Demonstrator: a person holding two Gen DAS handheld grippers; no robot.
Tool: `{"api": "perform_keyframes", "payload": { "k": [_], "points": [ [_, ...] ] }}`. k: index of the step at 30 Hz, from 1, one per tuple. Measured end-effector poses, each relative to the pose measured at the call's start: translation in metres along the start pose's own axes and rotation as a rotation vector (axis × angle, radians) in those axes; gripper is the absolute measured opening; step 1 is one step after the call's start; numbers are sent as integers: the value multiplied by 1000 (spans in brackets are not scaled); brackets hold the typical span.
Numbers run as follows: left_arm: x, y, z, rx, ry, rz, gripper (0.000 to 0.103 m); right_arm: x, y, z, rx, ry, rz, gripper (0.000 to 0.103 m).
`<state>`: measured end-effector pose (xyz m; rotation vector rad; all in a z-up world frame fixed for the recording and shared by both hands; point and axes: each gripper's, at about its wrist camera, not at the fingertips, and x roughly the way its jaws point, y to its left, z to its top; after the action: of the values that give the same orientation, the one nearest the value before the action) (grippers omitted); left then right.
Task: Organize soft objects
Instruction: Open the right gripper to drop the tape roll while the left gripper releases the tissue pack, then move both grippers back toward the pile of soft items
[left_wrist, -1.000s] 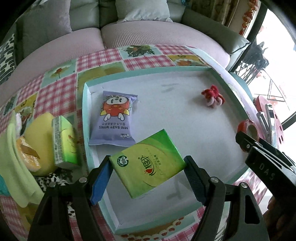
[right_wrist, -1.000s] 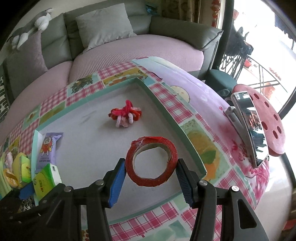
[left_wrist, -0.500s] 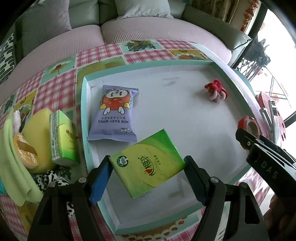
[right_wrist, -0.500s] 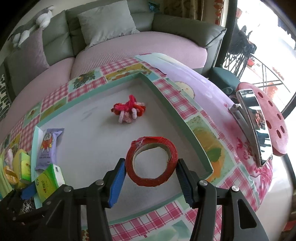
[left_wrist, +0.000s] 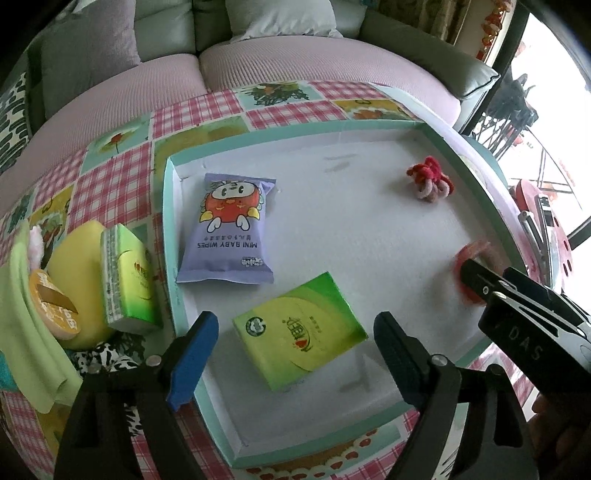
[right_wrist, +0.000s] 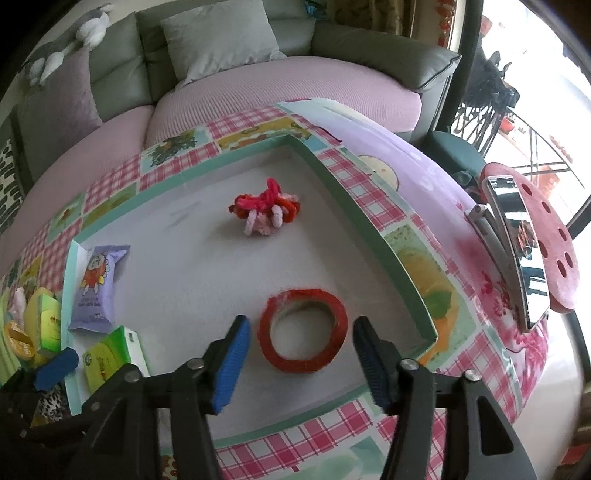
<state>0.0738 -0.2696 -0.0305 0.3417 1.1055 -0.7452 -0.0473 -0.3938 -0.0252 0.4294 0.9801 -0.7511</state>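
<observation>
Jaws opening, clear of tissue pack (left_wrist: 300, 329)

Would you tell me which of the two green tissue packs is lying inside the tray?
The flat green tissue pack between the opening left gripper pads; the other green pack stands outside the tray.

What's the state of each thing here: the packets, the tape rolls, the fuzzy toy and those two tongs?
Left tongs: opening, pads clear of the green tissue pack.
Right tongs: opening, pads clear of the red tape roll.
Green tissue pack: flat in the tray.
Red tape roll: flat in tray.
Baby wipes packet: flat in tray, sealed.
Pipe-cleaner toy: in tray, untouched.
Second tissue pack: on edge, outside tray.
</observation>
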Motion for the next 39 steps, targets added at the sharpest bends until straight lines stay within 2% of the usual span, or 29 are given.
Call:
{"api": "perform_keyframes", "payload": {
  "k": [5,7,13,30,39],
  "points": [
    [-2,5,1,-18,-8,13,87,-1,1,0,1,0,15,77],
    [-3,6,1,-23,-15,17,87,0,2,0,-2,0,11,86],
    [-4,12,1,-50,-26,35,87,1,0,-1,13,4,7,100],
    [-13,10,4,-55,-81,57,87,-11,-9,0,45,-26,12,101],
    [-25,19,6,-92,-135,101,87,-16,-11,0,50,-37,12,101]
  ]
}}
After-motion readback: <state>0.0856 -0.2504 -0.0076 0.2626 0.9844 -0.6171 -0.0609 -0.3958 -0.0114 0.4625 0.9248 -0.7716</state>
